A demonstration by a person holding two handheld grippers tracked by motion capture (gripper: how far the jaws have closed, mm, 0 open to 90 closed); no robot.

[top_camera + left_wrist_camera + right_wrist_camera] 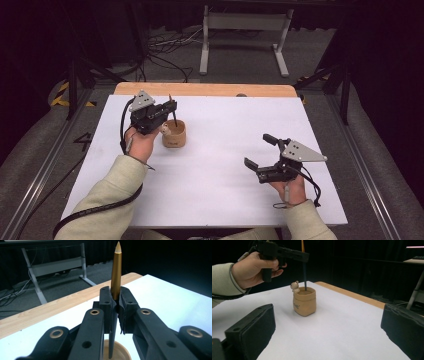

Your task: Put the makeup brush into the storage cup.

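A pen (116, 272) is clamped upright by the left claw (115, 302), its lower end inside the cup (174, 134) at ten o'clock on the counter (225, 200); the right claw (260, 152) is held wide open.

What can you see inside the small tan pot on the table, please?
The lower end of the pen, held upright by the left claw, dips into the tan pot. The pot's wall hides its tip and the bottom.

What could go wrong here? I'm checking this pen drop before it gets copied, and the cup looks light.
1. The left tongs are clamped on the pen, whose lower end sits just inside the tan cup. A sideways drift could push on the rim and tip the cup, since nothing steadies it.
2. The right tongs are open and well away from the cup, so they cannot catch it.
3. Released tilted, the pen might lean hard on the rim.
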